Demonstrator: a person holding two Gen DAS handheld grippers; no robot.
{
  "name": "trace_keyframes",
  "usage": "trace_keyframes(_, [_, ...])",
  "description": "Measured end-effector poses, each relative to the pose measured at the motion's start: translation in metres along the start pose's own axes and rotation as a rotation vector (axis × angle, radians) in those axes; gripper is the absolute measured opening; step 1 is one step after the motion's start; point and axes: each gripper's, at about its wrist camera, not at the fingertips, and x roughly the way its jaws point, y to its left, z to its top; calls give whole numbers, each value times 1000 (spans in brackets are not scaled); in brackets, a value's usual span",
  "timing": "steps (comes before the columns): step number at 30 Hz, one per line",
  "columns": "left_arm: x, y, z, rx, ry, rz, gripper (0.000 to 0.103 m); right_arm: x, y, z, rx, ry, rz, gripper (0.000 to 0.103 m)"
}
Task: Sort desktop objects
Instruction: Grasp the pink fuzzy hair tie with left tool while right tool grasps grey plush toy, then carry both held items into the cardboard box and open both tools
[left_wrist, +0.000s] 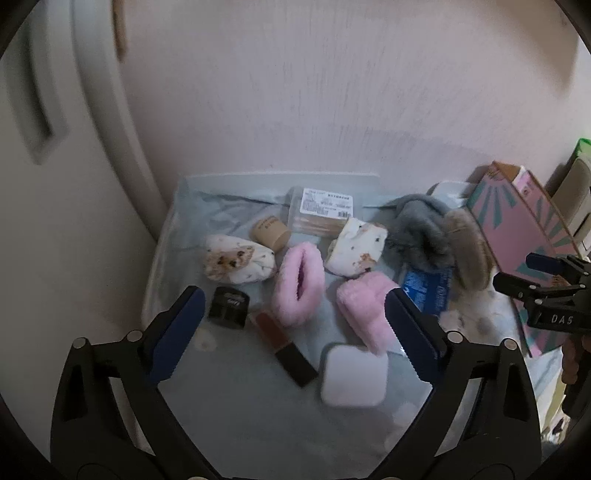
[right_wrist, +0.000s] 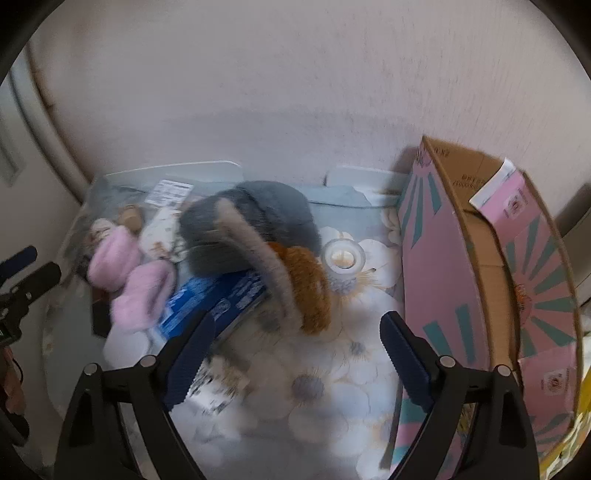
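Observation:
In the left wrist view my left gripper (left_wrist: 295, 315) is open over a pale blue cloth (left_wrist: 229, 406). Ahead of its fingers lie two pink fluffy clips (left_wrist: 298, 286) (left_wrist: 367, 308), a brown tube with a black cap (left_wrist: 284, 345), a white square compact (left_wrist: 354, 374) and a small black jar (left_wrist: 228, 308). Nothing is gripped. My right gripper (right_wrist: 297, 332) is also open, above a floral cloth (right_wrist: 332, 387). Just beyond its tips lies a brown fluffy clip (right_wrist: 306, 291), with a grey fluffy piece (right_wrist: 255, 221) and a blue packet (right_wrist: 218, 302) to the left.
Two white patterned pouches (left_wrist: 238, 264) (left_wrist: 354, 251), a tan cylinder (left_wrist: 270, 232) and a labelled clear packet (left_wrist: 321, 214) lie further back. A small glass jar (right_wrist: 343, 258) stands beside a pink cardboard box (right_wrist: 461, 277) on the right. A wall closes the back and left.

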Motion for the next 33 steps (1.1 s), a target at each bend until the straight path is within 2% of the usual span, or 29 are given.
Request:
trace_keyframes(6, [40,5,-2,-35,62,-9,91,23,-6,6,10,46,-7,85])
trace_keyframes(8, [47,5,-3,-39,75,-21,87,30,-6,6,4,62,-6,75])
trace_keyframes(12, [57,2,-5,-24,96,-32,77,39,-4,5,-7,88,0,63])
trace_keyframes(15, [65,-1,-7,-19,117,-49,57,40,-2,3,-22,100,12,47])
trace_keyframes(16, [67,-1,-8,-19,125,-57,48,41,-2,3,-27,103,18,38])
trace_keyframes(18, [73,-2,-9,-17,137,-50,42,40,-1,2,-31,98,18,35])
trace_keyframes(20, [74,-1,-9,-16,135,-42,30,37,0,1,-39,89,10,29])
trace_keyframes(23, [70,2,-8,-32,127,-65,26,29,0,-1,-38,77,10,28])
trace_keyframes(33, [37,-11,5,-15,106,-70,25,-3,-1,-2,-19,73,14,27])
